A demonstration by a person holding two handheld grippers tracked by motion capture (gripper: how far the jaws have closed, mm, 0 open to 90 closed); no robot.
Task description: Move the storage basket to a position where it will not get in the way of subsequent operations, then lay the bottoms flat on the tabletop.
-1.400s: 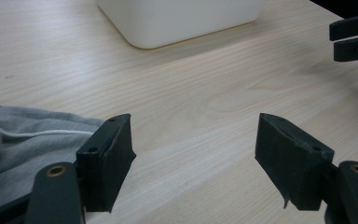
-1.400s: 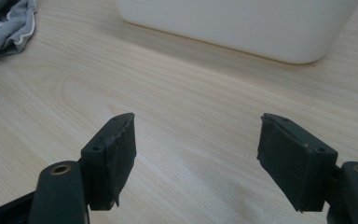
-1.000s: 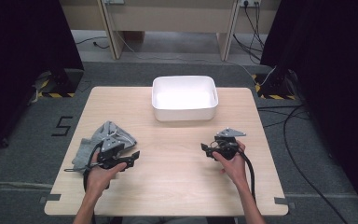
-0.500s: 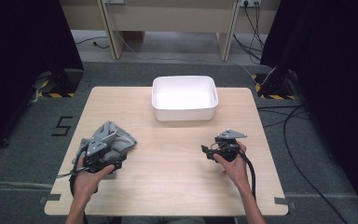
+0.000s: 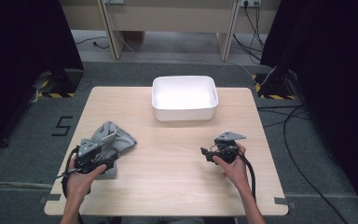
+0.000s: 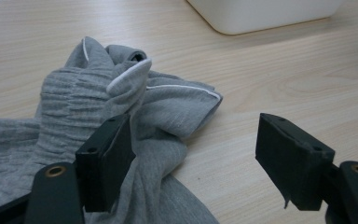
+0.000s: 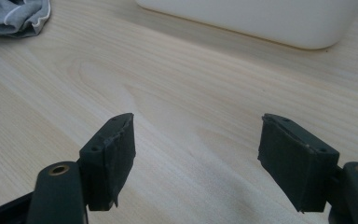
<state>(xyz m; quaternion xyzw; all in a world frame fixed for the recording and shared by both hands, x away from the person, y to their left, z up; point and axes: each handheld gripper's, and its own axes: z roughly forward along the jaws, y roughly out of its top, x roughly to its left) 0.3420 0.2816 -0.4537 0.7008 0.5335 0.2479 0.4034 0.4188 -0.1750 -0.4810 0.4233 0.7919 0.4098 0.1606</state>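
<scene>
Currently: both grippers released, cloth not grasped.
Grey cloth (image 5: 109, 140) lies crumpled, near-left of the tub (image 5: 184, 98); left gripper (image 6: 196, 154) gapes at its edge, right gripper (image 7: 196, 158) gapes over bare table (image 5: 168, 158), near-right of the tub.

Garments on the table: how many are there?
1: a crumpled grey garment at the table's near-left part, by the left gripper. More could be hidden inside the white bin.
</scene>
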